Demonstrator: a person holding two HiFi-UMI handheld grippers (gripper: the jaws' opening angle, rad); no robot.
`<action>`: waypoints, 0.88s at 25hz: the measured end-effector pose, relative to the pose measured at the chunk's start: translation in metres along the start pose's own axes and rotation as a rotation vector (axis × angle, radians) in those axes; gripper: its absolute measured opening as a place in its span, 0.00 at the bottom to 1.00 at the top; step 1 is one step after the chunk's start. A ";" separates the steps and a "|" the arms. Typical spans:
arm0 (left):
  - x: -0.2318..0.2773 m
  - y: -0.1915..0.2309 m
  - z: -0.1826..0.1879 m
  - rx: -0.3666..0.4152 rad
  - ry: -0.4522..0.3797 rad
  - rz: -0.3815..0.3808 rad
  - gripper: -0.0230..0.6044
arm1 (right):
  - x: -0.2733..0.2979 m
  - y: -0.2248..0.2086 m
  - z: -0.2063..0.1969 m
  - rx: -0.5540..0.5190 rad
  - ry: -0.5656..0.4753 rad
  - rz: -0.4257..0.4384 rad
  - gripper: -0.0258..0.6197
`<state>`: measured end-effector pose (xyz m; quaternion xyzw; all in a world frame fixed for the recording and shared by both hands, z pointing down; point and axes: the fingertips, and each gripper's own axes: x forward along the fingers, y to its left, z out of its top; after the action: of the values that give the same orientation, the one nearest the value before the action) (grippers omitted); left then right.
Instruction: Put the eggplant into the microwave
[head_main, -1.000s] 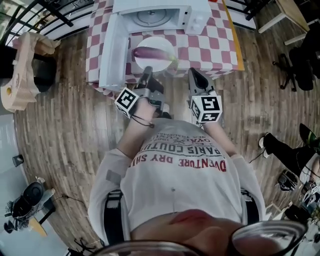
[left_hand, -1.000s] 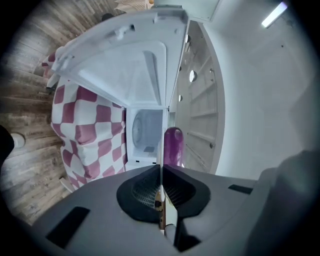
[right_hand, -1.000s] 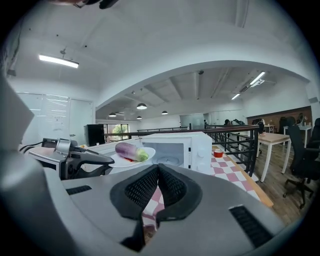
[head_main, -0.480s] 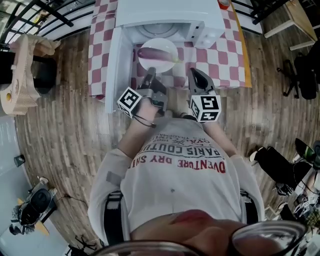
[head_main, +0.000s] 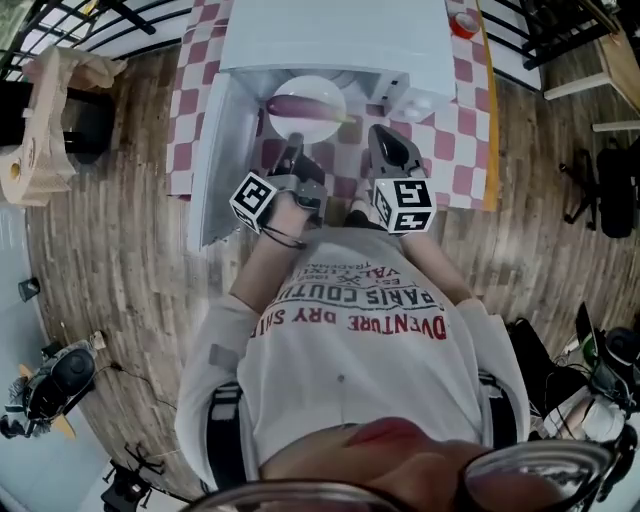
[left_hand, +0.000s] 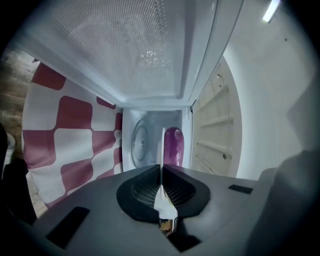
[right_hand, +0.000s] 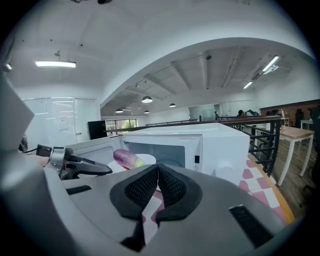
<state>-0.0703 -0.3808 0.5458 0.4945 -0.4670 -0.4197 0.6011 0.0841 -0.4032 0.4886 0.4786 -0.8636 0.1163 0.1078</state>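
plate (head_main: 318, 126) with eggplant (head_main: 297, 104) now closer to microwave (head_main: 330, 35), left claw (head_main: 293, 143) clamped on its rim, right claw (head_main: 381, 136) closed, empty

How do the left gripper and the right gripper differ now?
The left gripper is shut on the rim of the round white plate, purple eggplant aboard; the right gripper is shut on nothing. The left gripper reaches the open white microwave's mouth; the right gripper hangs back over the red-checked tablecloth. Both point toward the microwave.
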 end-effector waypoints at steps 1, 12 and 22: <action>0.007 0.004 0.000 -0.010 -0.011 0.005 0.09 | 0.007 -0.005 0.001 -0.003 0.003 0.013 0.08; 0.066 0.055 0.016 -0.046 -0.095 0.137 0.09 | 0.076 -0.028 -0.025 -0.013 0.115 0.128 0.08; 0.107 0.075 0.036 -0.031 -0.105 0.188 0.09 | 0.115 -0.036 -0.038 -0.016 0.153 0.144 0.08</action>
<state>-0.0792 -0.4793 0.6378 0.4164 -0.5355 -0.3939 0.6202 0.0578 -0.5021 0.5624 0.4041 -0.8859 0.1533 0.1687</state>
